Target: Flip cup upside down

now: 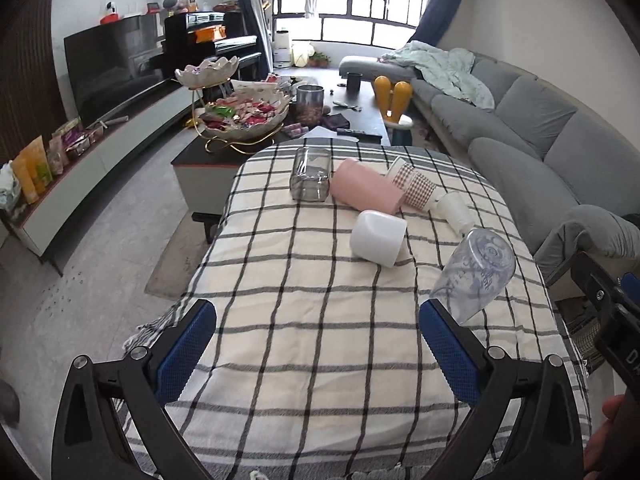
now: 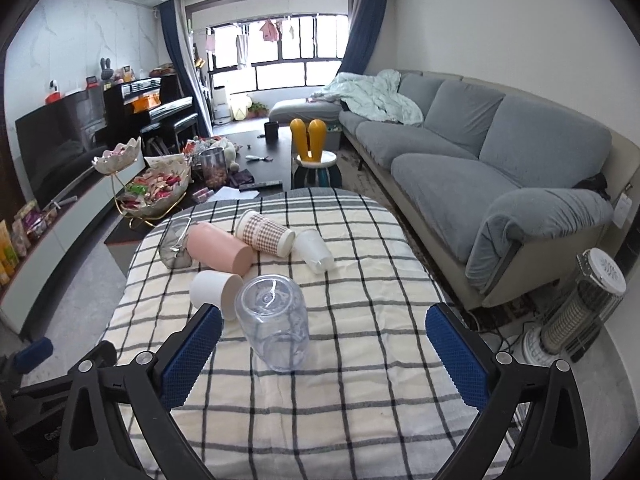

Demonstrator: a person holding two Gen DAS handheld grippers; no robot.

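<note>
Both tongs gape empty; only the right view shows the heater [image 2: 576,312] (beside the sofa [image 2: 500,152])

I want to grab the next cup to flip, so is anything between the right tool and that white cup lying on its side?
Yes. The clear plastic cup, already standing upside down, sits just ahead of the right tool, partly in front of the white cup.

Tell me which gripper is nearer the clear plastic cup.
Right. The clear plastic cup stands between the open right gripper fingers; the left gripper is off to its left.
</note>
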